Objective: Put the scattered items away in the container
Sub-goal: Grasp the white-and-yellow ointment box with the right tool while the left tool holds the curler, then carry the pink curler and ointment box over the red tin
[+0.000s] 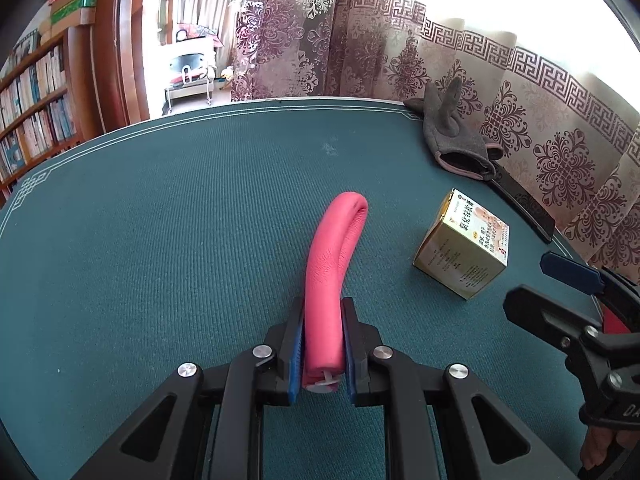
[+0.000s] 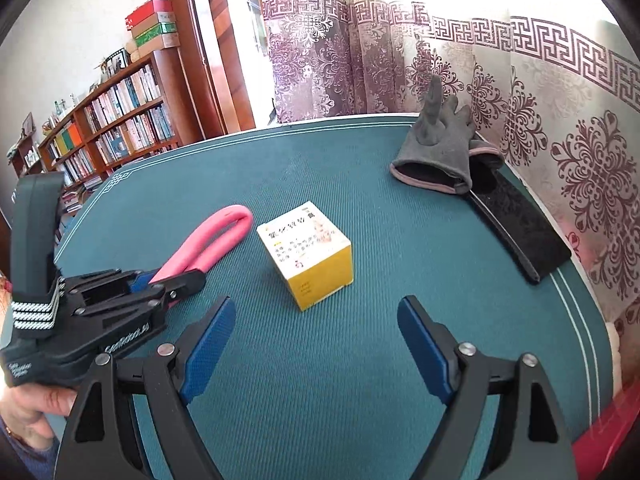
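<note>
Through the left wrist view, my left claw [image 1: 322, 344] is clenched on the near end of the pink folded strap [image 1: 334, 264], pointing down at the green bench [image 1: 160, 220]; I judge this the pick-up step, lifting next toward a container I can't clearly see

From the right wrist view, my right claw [image 2: 316, 340] stands released, angled down, with the yellow box [image 2: 308, 252] just ahead, the grey glove [image 2: 436, 152] farther back

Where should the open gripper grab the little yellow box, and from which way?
Grip the yellow box across its two long flat sides, coming down from above and in front. It lies flat on the table with clear space all round, and the right hand-held gripper already stands open, probably wide enough for it.
</note>
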`<state>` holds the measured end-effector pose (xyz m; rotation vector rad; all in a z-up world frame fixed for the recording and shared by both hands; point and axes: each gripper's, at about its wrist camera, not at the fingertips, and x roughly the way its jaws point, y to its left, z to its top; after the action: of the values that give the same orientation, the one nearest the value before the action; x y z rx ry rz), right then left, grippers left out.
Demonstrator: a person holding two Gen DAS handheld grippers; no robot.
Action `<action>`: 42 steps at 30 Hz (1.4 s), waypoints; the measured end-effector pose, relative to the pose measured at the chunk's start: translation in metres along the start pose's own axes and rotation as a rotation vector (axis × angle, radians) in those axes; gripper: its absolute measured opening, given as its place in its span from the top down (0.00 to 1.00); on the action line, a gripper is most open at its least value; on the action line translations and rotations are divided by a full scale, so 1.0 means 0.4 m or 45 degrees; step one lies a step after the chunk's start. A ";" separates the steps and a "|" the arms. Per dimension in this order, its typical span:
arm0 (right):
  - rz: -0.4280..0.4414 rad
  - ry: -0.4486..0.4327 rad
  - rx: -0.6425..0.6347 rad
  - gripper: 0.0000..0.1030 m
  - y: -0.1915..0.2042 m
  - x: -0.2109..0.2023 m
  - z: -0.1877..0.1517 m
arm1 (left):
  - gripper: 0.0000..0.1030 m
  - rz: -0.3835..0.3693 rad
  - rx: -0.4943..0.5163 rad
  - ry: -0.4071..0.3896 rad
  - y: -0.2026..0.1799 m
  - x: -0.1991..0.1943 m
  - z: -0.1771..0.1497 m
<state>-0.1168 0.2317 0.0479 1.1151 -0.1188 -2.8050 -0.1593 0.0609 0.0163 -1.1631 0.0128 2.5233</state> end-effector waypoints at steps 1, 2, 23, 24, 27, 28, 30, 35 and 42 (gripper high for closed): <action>-0.009 0.000 -0.007 0.16 0.001 0.018 0.014 | 0.83 -0.004 -0.002 0.000 0.000 0.000 0.000; -0.012 0.000 -0.011 0.16 -0.001 0.034 0.026 | 0.83 -0.007 -0.004 -0.001 0.001 0.000 -0.001; 0.076 -0.104 0.062 0.54 -0.021 -0.123 -0.032 | 0.84 -0.022 0.056 -0.034 -0.043 -0.067 -0.004; 0.071 -0.113 0.075 0.54 -0.027 -0.143 -0.040 | 0.84 -0.027 0.068 -0.040 -0.053 -0.076 -0.005; 0.059 -0.143 0.102 0.54 -0.043 -0.207 -0.071 | 0.84 -0.036 0.102 -0.052 -0.082 -0.100 -0.013; 0.055 -0.152 0.106 0.54 -0.047 -0.227 -0.079 | 0.84 -0.034 0.110 -0.053 -0.088 -0.105 -0.016; 0.052 -0.163 0.109 0.54 -0.052 -0.262 -0.098 | 0.83 -0.017 0.109 -0.055 -0.094 -0.106 -0.019; 0.053 -0.160 0.116 0.54 -0.052 -0.311 -0.140 | 0.79 -0.052 0.028 0.005 -0.084 -0.080 -0.015; 0.042 -0.136 0.182 0.54 -0.090 -0.320 -0.184 | 0.17 -0.053 0.011 -0.018 -0.099 -0.077 -0.014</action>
<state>0.0233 0.2833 0.0772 0.9799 -0.3499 -2.8644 -0.1239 0.0873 0.0406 -1.1299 -0.0038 2.4925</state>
